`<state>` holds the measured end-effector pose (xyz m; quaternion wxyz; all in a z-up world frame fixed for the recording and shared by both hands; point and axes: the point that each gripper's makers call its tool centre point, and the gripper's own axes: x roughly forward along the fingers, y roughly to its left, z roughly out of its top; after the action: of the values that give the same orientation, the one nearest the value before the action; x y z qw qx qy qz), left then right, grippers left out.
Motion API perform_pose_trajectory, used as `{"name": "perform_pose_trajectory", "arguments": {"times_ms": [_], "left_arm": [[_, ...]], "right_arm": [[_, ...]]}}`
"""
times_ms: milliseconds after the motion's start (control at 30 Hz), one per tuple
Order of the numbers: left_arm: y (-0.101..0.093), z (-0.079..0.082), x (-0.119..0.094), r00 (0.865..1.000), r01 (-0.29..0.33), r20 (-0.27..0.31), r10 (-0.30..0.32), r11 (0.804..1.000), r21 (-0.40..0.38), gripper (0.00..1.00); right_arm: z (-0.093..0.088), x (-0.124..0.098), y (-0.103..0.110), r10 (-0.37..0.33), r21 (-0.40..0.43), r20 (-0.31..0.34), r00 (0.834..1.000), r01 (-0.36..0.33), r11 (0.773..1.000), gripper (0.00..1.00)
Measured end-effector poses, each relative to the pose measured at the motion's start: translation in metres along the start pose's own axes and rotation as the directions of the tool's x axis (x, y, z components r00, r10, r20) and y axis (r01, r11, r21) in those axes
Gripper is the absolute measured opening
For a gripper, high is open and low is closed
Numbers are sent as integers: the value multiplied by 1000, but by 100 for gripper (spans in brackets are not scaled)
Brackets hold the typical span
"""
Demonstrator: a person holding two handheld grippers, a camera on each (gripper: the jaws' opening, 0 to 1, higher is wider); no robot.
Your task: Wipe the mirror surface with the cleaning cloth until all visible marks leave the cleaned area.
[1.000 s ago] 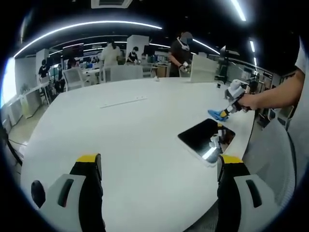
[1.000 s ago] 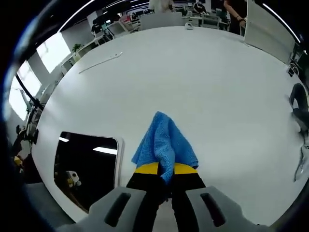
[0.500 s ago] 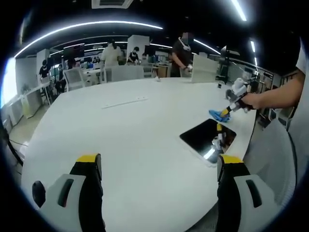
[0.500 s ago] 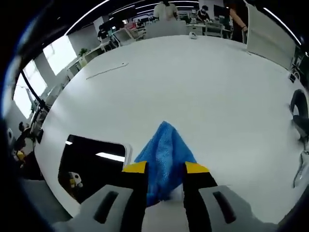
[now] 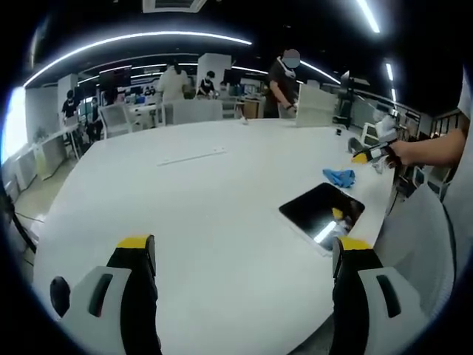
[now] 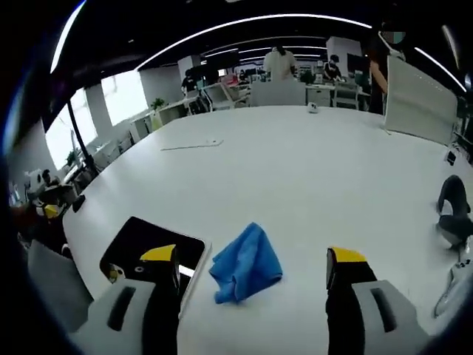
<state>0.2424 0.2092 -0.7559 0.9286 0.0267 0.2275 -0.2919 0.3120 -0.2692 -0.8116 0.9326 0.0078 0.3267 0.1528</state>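
The blue cleaning cloth (image 6: 245,263) lies crumpled on the white table (image 6: 310,170), just right of the dark mirror (image 6: 148,248), which lies flat near the table edge. My right gripper (image 6: 253,266) is open above the cloth, holding nothing. In the left gripper view the mirror (image 5: 319,210) lies at the right, the cloth (image 5: 340,177) behind it, and the right gripper (image 5: 369,153) is held by a hand above and beyond the cloth. My left gripper (image 5: 244,255) is open over bare table, well away from the mirror.
A long thin strip (image 5: 191,156) lies on the far table. A white screen (image 6: 415,92) stands at the back right. Dark and pale objects (image 6: 451,214) lie at the right edge. Several people stand among desks and chairs beyond the table.
My right gripper, shut on the cloth a second ago, has opened, let the cloth drop onto the table beside the mirror, and lifted away. The left gripper has stayed put.
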Motion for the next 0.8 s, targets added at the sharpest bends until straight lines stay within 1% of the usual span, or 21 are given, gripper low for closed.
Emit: {"name": "perform_pose_trajectory", "arguments": {"times_ms": [33, 67, 100, 200, 300, 400, 467, 533, 667, 800], "left_arm": [[0, 0, 1, 1000, 2, -3, -2, 1000, 4, 99], [-1, 0, 1, 1000, 3, -3, -3, 1000, 8, 99], [0, 1, 2, 1000, 3, -1, -3, 1000, 9, 99], [3, 3, 3, 1000, -2, 8, 2, 1000, 7, 99], [3, 3, 3, 1000, -3, 7, 3, 1000, 12, 99], [2, 2, 2, 1000, -6, 8, 6, 1000, 11, 99], [2, 2, 2, 1000, -8, 9, 8, 1000, 10, 99], [1, 3, 1, 1000, -13, 12, 12, 1000, 11, 99], [2, 2, -1, 1000, -16, 14, 16, 1000, 8, 99], [3, 1, -4, 1000, -21, 16, 21, 1000, 8, 99]], "right_arm": [[-2, -3, -2, 3, 1, 4, 1000, -3, 1000, 84], [-2, -6, -1, 7, 18, 19, 1000, -7, 1000, 86], [-6, -10, -2, 4, 29, 19, 1000, -4, 1000, 87], [-16, -16, -3, -6, 6, 13, 1000, 6, 1000, 91], [-26, -20, -1, 3, -14, -2, 1000, -3, 1000, 95], [-31, -23, 0, 4, -12, -6, 1000, -4, 1000, 96], [-35, -25, -1, -2, 10, -10, 1000, 2, 1000, 96], [-37, -27, 1, -2, 15, -7, 1000, 3, 1000, 96], [-42, -26, 1, 7, 19, -21, 1000, -7, 1000, 98], [-43, -26, -1, 1, 31, -11, 1000, -1, 1000, 98]]}}
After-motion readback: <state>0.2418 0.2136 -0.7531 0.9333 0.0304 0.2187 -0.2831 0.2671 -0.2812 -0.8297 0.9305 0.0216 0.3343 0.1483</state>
